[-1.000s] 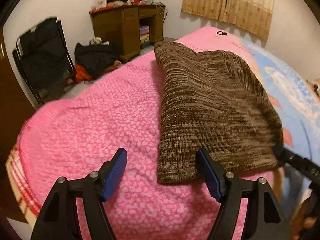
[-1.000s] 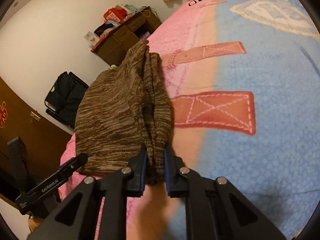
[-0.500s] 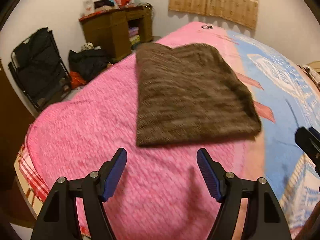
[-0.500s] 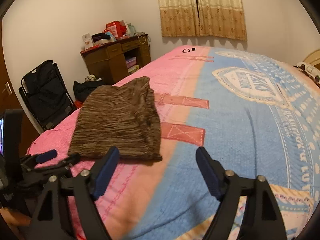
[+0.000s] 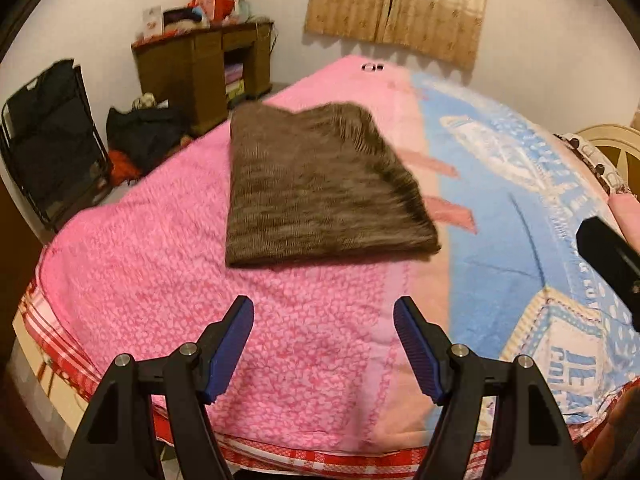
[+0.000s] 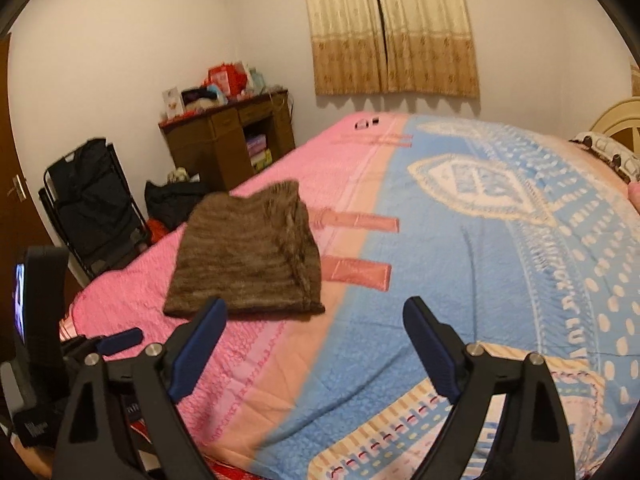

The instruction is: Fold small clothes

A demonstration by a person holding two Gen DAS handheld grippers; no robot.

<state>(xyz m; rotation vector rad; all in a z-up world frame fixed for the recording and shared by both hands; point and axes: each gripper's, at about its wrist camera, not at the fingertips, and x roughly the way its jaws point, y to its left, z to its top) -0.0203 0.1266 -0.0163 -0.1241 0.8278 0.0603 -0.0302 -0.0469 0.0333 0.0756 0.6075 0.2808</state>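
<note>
Hovering right tool point(image 6: 316, 322), jaws opening

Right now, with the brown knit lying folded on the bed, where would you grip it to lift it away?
Take the brown knit at its near edge, coming in low from the foot of the bed. That edge looks thick, straight and bare, and both the left gripper and right gripper, its jaws opening, are empty.

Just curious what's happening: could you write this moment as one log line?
step: fold done | sweater: folded, on bed | left tongs: open, empty | right tongs: opening, empty
</note>
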